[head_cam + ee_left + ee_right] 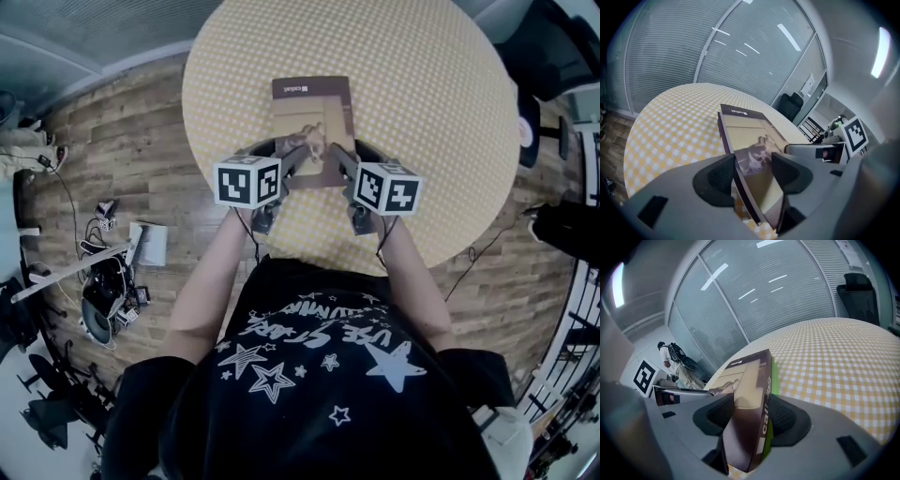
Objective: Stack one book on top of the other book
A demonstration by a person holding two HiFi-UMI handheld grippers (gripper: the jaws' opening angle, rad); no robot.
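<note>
A dark brown book [312,117] lies lengthwise over the round table [422,94] with its yellow check cloth. My left gripper [302,157] grips its near left corner and my right gripper [337,157] its near right corner. In the left gripper view the book [750,140] runs away between the two pads of the left gripper [752,171], with check cloth showing under its near end. In the right gripper view the spine [764,394] fills the gap of the right gripper [750,413]. A green book's edge [772,376] shows just under the brown one.
Wooden floor surrounds the table, with cables and gear [108,281] on the left and dark objects [530,131] by the table's right rim. A black chair [790,105] and glass walls with blinds stand behind. A person [670,357] stands far off.
</note>
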